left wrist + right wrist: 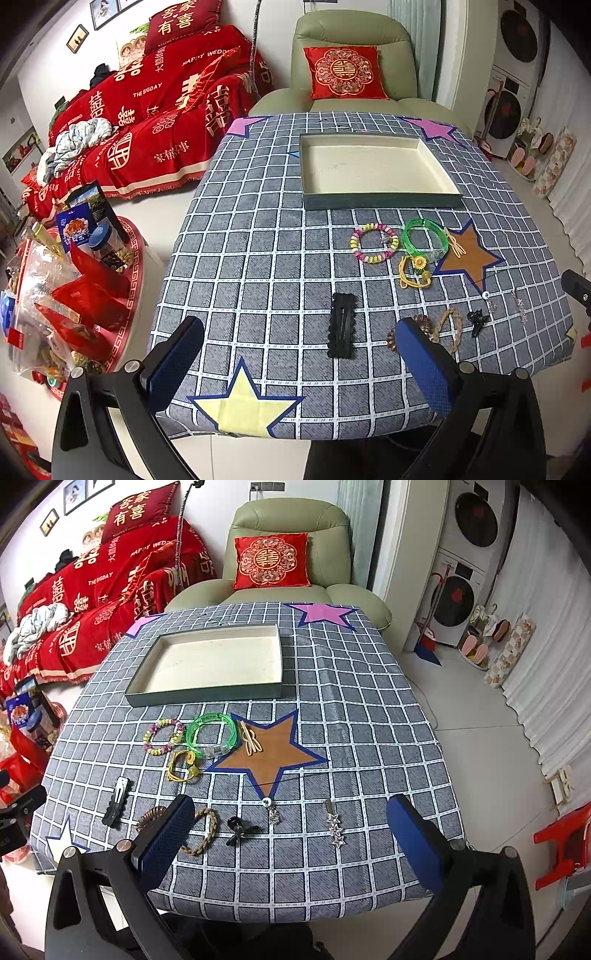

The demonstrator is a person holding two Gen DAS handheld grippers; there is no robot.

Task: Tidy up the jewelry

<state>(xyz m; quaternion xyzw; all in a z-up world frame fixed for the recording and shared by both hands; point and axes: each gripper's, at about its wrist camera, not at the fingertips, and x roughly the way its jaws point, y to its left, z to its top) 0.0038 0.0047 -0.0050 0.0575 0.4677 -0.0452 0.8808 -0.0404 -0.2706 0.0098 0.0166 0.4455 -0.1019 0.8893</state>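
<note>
An empty shallow box (373,168) (218,661) lies at the far side of the checked table. In front of it lie a pastel bead bracelet (373,243) (164,736), a green bangle (424,236) (211,734), a yellow sunflower cord (413,272) (183,766) and beige clips (250,743). Nearer lie a black hair clip (341,335) (116,806), a braided band (452,325) (205,830), a small black claw clip (477,320) (238,829) and a star clip (335,829). My left gripper (301,363) and right gripper (291,843) are open and empty above the near edge.
A green armchair (291,554) with a red cushion stands behind the table. A red-covered sofa (147,122) and a side table with snacks (74,288) are at the left. A red stool (561,842) stands at the right.
</note>
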